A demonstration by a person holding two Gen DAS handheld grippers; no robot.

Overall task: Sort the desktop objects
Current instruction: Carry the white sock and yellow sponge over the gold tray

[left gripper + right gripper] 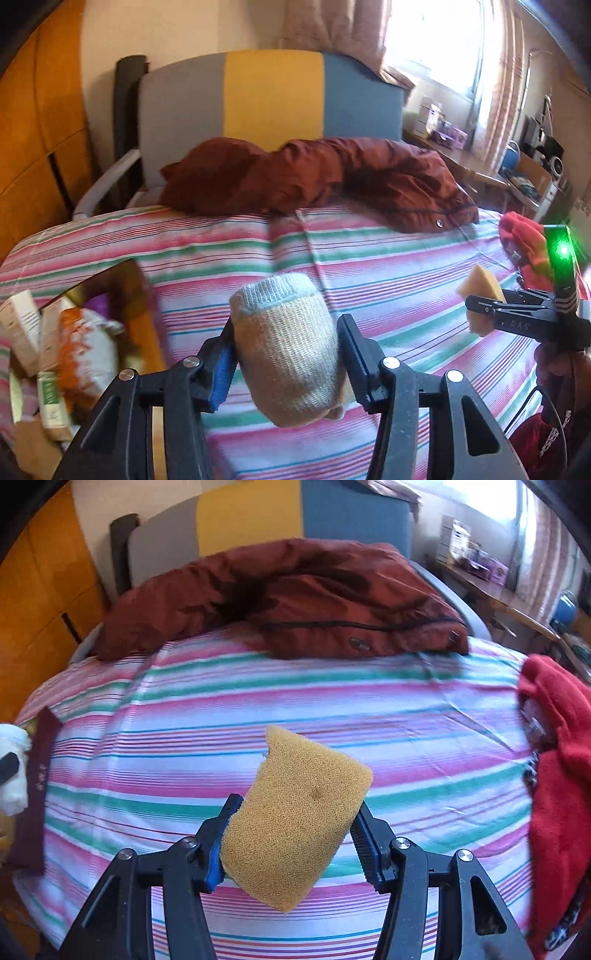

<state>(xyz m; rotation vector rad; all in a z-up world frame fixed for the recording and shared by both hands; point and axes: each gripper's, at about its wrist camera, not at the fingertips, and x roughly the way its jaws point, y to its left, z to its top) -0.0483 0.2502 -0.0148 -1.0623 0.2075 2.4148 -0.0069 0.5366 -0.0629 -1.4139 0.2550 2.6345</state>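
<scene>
My left gripper (286,343) is shut on a rolled beige knitted sock (286,347), held in the air above the striped bedspread (388,266). In the right wrist view my right gripper (293,823) is shut on a yellow sponge (295,819), also held above the striped bedspread (258,701). The left wrist view shows the right gripper (487,314) at the right edge with the sponge (480,286) in it. At the far left of the right wrist view the sock (13,768) shows as a white shape.
A dark red box (122,280) at the left holds cartons and a packet (85,343); its wall (37,786) shows in the right view. A rust-brown jacket (288,594) lies across the bed's far end. Red fleece (557,768) lies at the right. A cluttered desk (476,166) stands beyond.
</scene>
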